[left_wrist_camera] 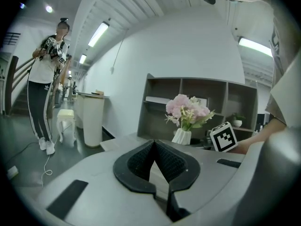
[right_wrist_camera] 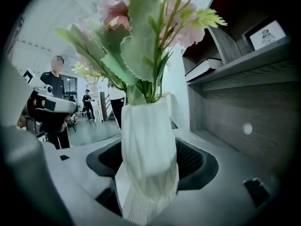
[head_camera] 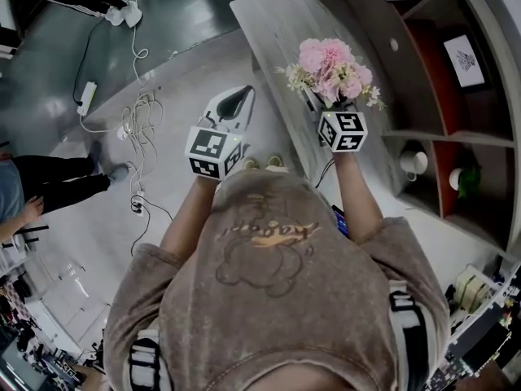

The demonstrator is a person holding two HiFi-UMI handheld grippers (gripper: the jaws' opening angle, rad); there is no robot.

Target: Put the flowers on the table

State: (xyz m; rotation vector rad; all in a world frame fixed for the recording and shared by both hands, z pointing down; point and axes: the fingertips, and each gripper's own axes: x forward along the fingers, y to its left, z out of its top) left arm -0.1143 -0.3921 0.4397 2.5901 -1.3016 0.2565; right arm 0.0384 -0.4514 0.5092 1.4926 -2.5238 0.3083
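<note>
A white faceted vase (right_wrist_camera: 148, 126) stood upright between the jaws of the right gripper (right_wrist_camera: 150, 161), which were clamped on its lower body from both sides. The vase held the flowers (head_camera: 334, 70), a bunch of soft pink blooms with small pale sprigs and toothed green leaves rising well above the jaws. In the head view the bunch covered the right jaws and nearly all of the vase.

Jaws and vase were over a grey wood-grain worktop (head_camera: 273, 23). The foot of the vase was hidden behind the gripper bodies in every view, so it could not be told whether it touched the worktop.

The left gripper (left_wrist_camera: 154, 144) was held to the left of the right jaws, well apart from the vase. Its jaws were together, tips touching, with nothing between them.

To the right of the right jaws stood a grey shelf unit (head_camera: 431, 135). An upper compartment held a framed picture (head_camera: 466, 59). Lower down were a white mug (head_camera: 413, 163) and a small green plant (head_camera: 466, 182), both partly cut off by the shelf boards.

Far to the left of the left jaws, a person (left_wrist_camera: 47, 74) stood on the floor. Loose white cables (head_camera: 138, 129) lay there, their ends running out of sight.
</note>
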